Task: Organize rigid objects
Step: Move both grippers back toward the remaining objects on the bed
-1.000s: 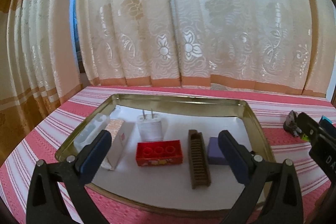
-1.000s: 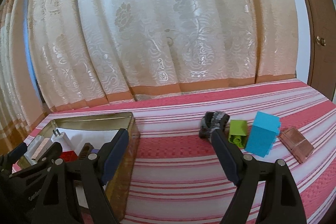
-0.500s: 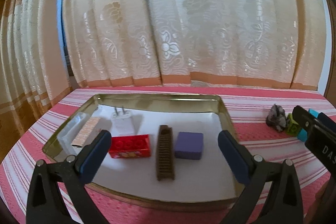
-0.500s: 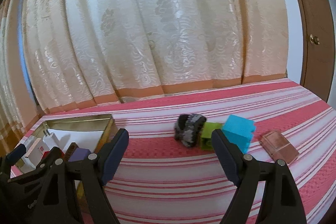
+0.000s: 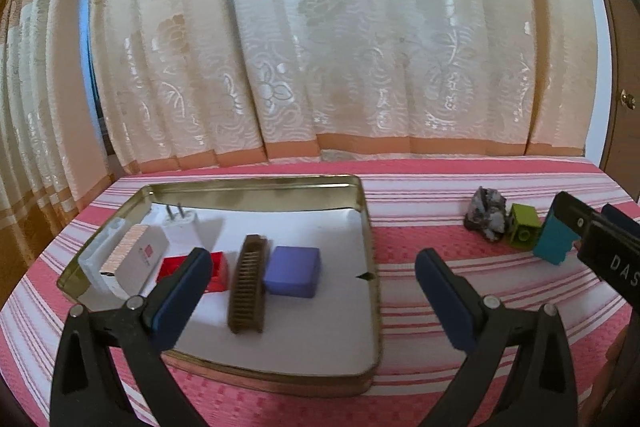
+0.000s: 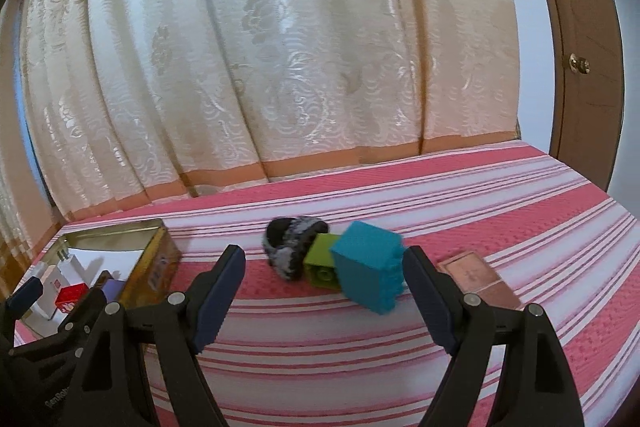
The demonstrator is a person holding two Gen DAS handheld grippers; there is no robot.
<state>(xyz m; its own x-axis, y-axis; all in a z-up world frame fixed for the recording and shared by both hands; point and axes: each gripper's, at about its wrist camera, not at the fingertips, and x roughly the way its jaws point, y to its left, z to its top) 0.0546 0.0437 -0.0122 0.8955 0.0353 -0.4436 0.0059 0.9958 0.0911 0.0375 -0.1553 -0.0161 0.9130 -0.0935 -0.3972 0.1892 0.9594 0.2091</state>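
Right gripper (image 6: 324,291): jaws wide apart, nothing between them, hanging over the pink-and-white striped cloth (image 6: 320,379). Left gripper (image 5: 312,295): also wide and empty, over the near part of the shallow gold metal tin (image 5: 370,227).

Just ahead of the right gripper, the turquoise plastic building block (image 6: 370,271) sits tilted, leaning against the lime-green plastic brick (image 6: 322,261). Behind those is a rough grey-black rock (image 6: 292,247), touching the green brick. A flat copper-brown rectangular tile (image 6: 476,279) lies apart to the right.

Likely next pick is the turquoise block. I'd judge it light, stiff and a bit slick, so clamp the two flat side faces mid-height rather than the studded face. Since it's tilted, it may rock or nudge the green brick on contact.

Already in the tin: purple rounded block (image 5: 294,271), brown ridged comb-like bar (image 5: 248,289), red plastic brick (image 5: 218,271), white box (image 5: 136,259) and white plug adapter (image 5: 182,227) at the back.
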